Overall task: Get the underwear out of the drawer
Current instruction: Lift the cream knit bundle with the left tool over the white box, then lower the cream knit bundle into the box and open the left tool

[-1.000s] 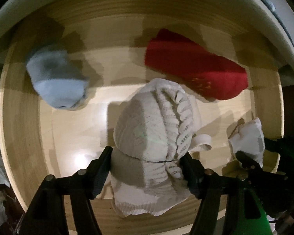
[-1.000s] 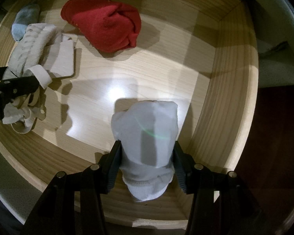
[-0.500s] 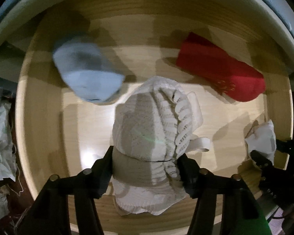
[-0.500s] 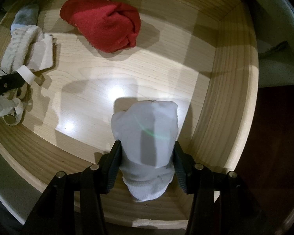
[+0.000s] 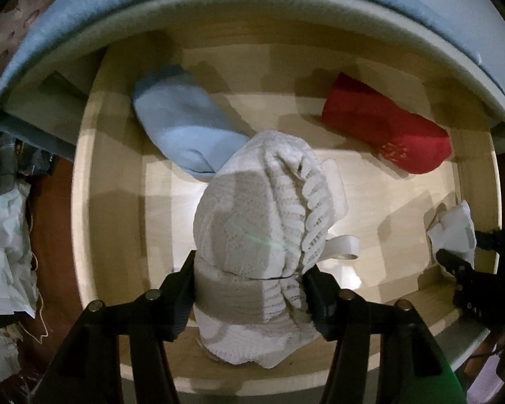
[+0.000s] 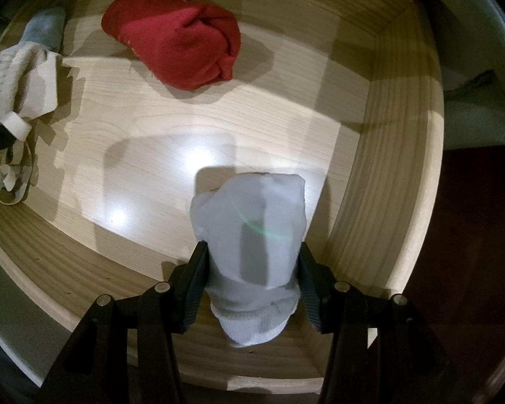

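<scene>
**woodgrain_99:** How is the white lace underwear (image 5: 262, 222) expected to handle? It's seen bunched up in the left gripper (image 5: 249, 289), both fingers pressed into the lower part of the bundle, with the rest standing up over the wooden drawer (image 5: 118, 181).

**sockdrawer_mod:** Soft and very light, probably. No stiffness can be counted on, so a bunched middle is judged the best place to be held, which is where it's clamped now. An elastic strap (image 5: 340, 249) is left hanging loose to the right of the bundle, and that could get snagged on the drawer's front wall if it's dragged low. Lace is also easily caught on edges.

**woodgrain_99:** And the other side?

**sockdrawer_mod:** The right gripper (image 6: 252, 269) is closed on a pale grey-white rolled garment (image 6: 249, 235), near the drawer's right wall (image 6: 397, 175) and front corner. Whether that one is underwear or socks can't be told. Same handling is expected: light, squashy, nothing slippery.

**woodgrain_99:** Anything in the way?

**sockdrawer_mod:** Not much. A light blue sock (image 5: 185, 134) is lying just behind the lace bundle, seemingly overlapped by it from the left wrist view, though contact can't be confirmed. A red sock bundle (image 6: 175, 37) is lying well apart towards the back. The drawer walls are the main thing to be cleared. Crumpled white stuff (image 5: 3, 252) is seen outside the drawer on the left.
</scene>
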Motion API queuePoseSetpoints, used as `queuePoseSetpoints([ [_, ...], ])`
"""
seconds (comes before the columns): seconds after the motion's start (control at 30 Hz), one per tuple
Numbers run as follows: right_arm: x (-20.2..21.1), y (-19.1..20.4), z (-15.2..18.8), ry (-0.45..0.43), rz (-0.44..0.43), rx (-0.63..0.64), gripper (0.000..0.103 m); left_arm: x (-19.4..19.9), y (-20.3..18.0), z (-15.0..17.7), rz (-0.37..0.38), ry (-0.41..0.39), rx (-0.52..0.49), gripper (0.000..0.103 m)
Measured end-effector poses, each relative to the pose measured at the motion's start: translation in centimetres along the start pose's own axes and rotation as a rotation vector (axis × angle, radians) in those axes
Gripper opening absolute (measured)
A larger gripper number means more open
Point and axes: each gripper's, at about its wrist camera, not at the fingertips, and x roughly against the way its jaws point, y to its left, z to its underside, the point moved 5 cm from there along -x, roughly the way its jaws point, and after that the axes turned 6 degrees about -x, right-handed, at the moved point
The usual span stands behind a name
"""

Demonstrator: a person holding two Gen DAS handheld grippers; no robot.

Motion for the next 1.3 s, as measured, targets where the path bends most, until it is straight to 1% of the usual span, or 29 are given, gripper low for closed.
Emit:
queuePoseSetpoints([
  [0.13,0.0,0.0,0.0,-0.001,0.000,-0.001,0.048,2.0,1.3,-0.3,0.006,-0.024,-0.016,0.058],
  [0.37,0.0,0.0,0.0,-0.001,0.000,-0.001,0.048,5.4,1.4,0.3,-0.003,-0.091,-0.037,0.058],
  [0.63,0.0,0.0,-0.1,-0.001,0.000,-0.002,0.048,11.0,2.5,0.6,-0.014,-0.158,-0.140,0.058],
  [0.73,0.0,0.1,-0.1,-0.001,0.000,-0.003,0.048,13.9,2.6,1.3,-0.015,-0.188,-0.186,0.058],
  [0.8,0.0,0.0,-0.1,0.000,0.000,-0.001,0.048,16.2,2.6,1.8,-0.001,-0.226,-0.204,0.058],
  [0.83,0.0,0.1,-0.1,-0.001,0.000,-0.002,0.048,16.7,2.4,1.9,0.006,-0.238,-0.205,0.058],
  [0.97,0.0,0.1,-0.1,0.000,0.001,-0.002,0.048,22.2,2.8,1.9,0.056,-0.342,-0.212,0.058],
  [1.0,0.0,0.1,-0.1,0.000,0.001,-0.002,0.048,23.4,3.0,1.7,0.055,-0.367,-0.206,0.058],
  [1.03,0.0,0.1,-0.1,0.000,0.001,-0.002,0.048,25.4,3.3,1.3,0.048,-0.410,-0.198,0.058],
  [1.07,0.0,0.1,-0.1,0.000,0.001,-0.002,0.048,26.4,3.3,1.0,0.044,-0.433,-0.196,0.058],
  [1.13,0.0,0.0,-0.1,-0.001,0.001,-0.004,0.048,29.6,3.9,-0.2,0.041,-0.518,-0.165,0.058],
  [1.17,0.0,0.0,-0.1,-0.001,0.001,-0.003,0.048,30.6,3.9,-0.6,0.038,-0.545,-0.158,0.058],
  [1.2,0.0,0.0,-0.2,-0.002,0.001,-0.003,0.048,31.9,4.0,-1.3,0.023,-0.588,-0.141,0.058],
  [1.3,0.0,0.1,-0.2,-0.003,0.002,-0.005,0.047,33.6,4.2,-3.2,-0.005,-0.637,-0.114,0.058],
])
